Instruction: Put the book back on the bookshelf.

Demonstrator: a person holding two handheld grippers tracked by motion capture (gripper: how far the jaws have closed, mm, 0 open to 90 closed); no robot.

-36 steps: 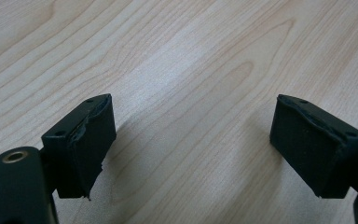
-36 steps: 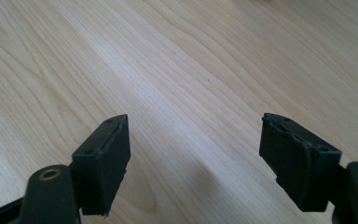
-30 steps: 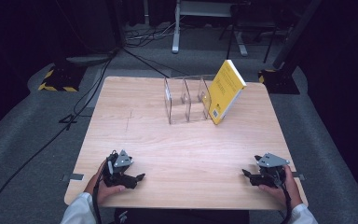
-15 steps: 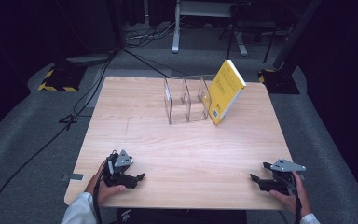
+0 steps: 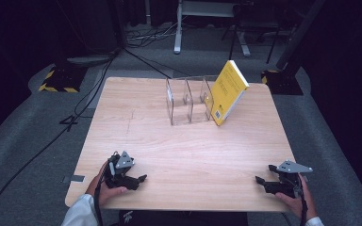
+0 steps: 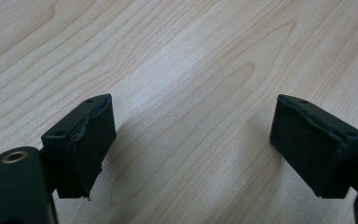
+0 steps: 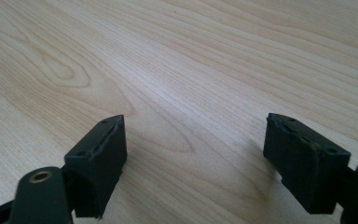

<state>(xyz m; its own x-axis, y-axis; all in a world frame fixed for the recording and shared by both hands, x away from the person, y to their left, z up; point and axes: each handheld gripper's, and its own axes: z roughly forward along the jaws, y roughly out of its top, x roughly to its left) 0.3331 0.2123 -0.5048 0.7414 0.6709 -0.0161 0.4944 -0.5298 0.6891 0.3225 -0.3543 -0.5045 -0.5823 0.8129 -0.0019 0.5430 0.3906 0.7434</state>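
High view: my left gripper (image 5: pixel 136 179) and my right gripper (image 5: pixel 263 182) rest at the near corners of the table (image 5: pixel 136 132), each pointing inward. Both stand wide with nothing between the jaws; each gripper view has bare wood between the pads (image 6: pixel 91 140) (image 7: pixel 100 154).

The yellow book (image 5: pixel 227 94) is well ahead of both grippers, nearer my right one, leaning tilted against the end of the clear divider rack (image 5: pixel 188 101) with its lower edge on the table.

Risks, as I judge them:
- The book is only propped. A nudge at its upper edge could slide its foot outward and drop it flat.
- The rack looks light. Pushing the book sideways into it could shift or tip it.
- Gripping a few pages rather than the whole block could fan the book open.
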